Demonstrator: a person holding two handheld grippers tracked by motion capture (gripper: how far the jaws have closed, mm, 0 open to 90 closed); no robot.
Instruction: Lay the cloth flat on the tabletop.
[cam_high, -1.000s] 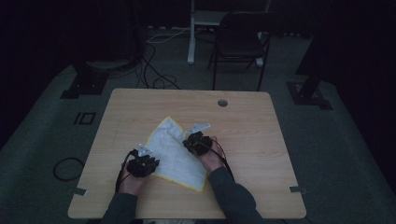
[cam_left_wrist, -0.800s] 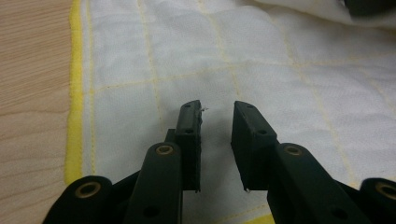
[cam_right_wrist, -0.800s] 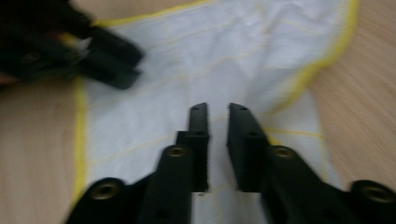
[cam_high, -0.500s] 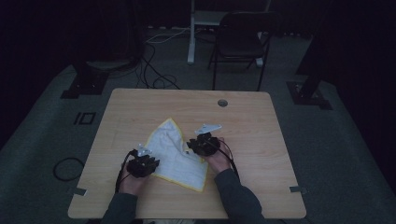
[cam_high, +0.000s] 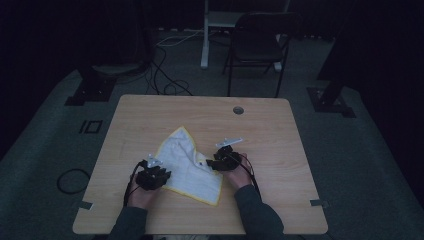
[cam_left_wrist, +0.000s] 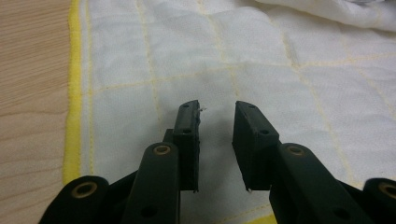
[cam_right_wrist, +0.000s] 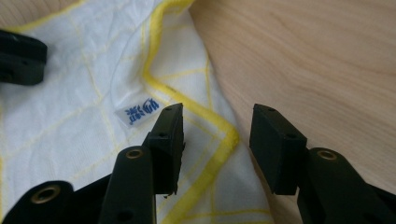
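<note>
A white quilted cloth (cam_high: 187, 165) with a yellow border lies rumpled on the wooden table (cam_high: 280, 140). My left gripper (cam_high: 152, 175) rests on its left part. In the left gripper view the left gripper (cam_left_wrist: 217, 106) stands open just above the flat cloth (cam_left_wrist: 187, 51), nothing pinched. My right gripper (cam_high: 220, 161) is at the cloth's right edge. Its jaws have just been opening. In the right gripper view the right gripper (cam_right_wrist: 218, 112) is open, with the folded yellow border (cam_right_wrist: 224, 140) lying loose between the jaws. A small blue-printed label (cam_right_wrist: 137, 111) sits beside them.
Bare wood (cam_right_wrist: 303, 56) runs right of the cloth. A round cable hole (cam_high: 238, 110) sits at the table's far side. Beyond the table stand a dark chair (cam_high: 260, 45) and a white post, with cables (cam_high: 165, 75) on the floor.
The right gripper has moved to the right and a little nearer along the cloth's right edge, and the cloth there has settled onto the table. The left hand has stayed put.
</note>
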